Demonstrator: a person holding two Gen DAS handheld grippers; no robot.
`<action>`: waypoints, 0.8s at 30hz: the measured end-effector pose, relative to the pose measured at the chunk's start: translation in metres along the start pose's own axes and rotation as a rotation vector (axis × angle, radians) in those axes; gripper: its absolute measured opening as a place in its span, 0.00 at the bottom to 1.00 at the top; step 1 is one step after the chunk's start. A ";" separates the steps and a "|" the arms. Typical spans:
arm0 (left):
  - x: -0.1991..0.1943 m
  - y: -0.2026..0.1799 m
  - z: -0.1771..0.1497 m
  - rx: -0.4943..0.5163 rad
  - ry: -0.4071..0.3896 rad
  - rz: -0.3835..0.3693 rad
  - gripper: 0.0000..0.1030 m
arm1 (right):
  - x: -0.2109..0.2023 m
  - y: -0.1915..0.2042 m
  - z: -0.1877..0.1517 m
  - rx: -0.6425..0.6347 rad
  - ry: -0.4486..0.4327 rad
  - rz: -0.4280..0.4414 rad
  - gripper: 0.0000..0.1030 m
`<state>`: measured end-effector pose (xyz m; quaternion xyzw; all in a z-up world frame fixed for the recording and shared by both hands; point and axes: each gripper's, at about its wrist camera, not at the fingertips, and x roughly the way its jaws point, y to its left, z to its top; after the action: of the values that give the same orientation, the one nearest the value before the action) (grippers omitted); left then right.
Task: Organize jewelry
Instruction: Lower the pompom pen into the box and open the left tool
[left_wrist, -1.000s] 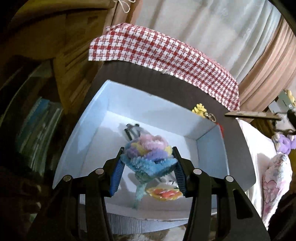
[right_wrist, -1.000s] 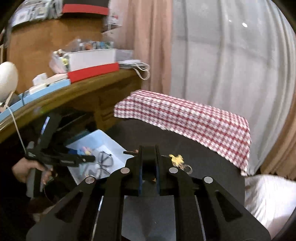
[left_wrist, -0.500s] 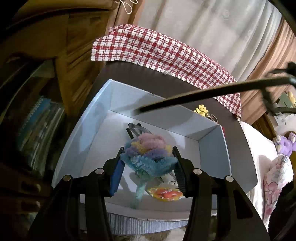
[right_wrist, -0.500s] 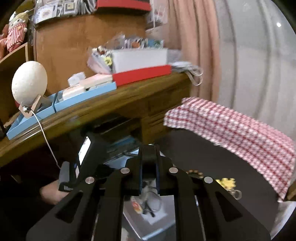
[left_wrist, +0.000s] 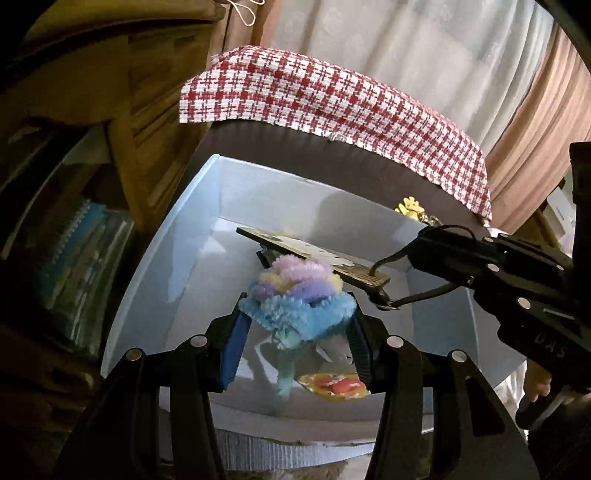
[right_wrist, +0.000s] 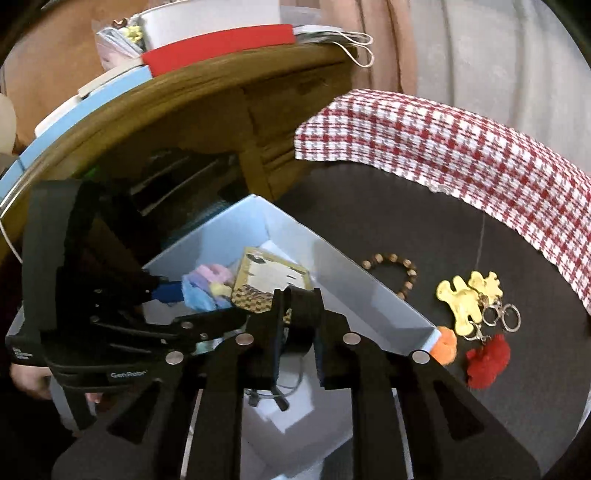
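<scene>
One pale blue box (right_wrist: 354, 280) sits at centre frame. One fluffy pastel flower (left_wrist: 295, 295) and one patterned card (right_wrist: 269, 284) hang over it. At right lie one bead bracelet (right_wrist: 391, 273), two yellow keychains (right_wrist: 465, 299) and one red tassel (right_wrist: 487, 362).

— What stands behind your work surface?

— On the far side I see pale curtains (left_wrist: 388, 44), with a peach drape (left_wrist: 546, 122) to the right of them.

— And on the left?

— A wooden desk (right_wrist: 207, 96), its top stacked with boxes (right_wrist: 218, 44). Books (left_wrist: 77, 254) sit in the dim shelf beneath. A red checked cloth (left_wrist: 332, 99) covers the dark table's (right_wrist: 369, 206) far edge.
</scene>
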<state>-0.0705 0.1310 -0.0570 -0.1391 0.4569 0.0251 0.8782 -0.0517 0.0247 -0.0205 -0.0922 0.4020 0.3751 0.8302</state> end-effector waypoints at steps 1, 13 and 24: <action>0.001 0.000 0.000 0.003 0.002 0.004 0.49 | 0.000 0.000 0.000 -0.007 0.003 -0.018 0.17; 0.006 -0.003 -0.002 0.022 0.029 0.042 0.49 | -0.019 -0.022 -0.002 0.072 -0.066 -0.052 0.49; 0.010 -0.003 -0.001 0.007 0.047 0.056 0.50 | -0.102 -0.057 -0.002 0.091 -0.246 -0.159 0.84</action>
<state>-0.0649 0.1270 -0.0651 -0.1236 0.4811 0.0447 0.8667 -0.0531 -0.0722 0.0447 -0.0393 0.3053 0.2981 0.9035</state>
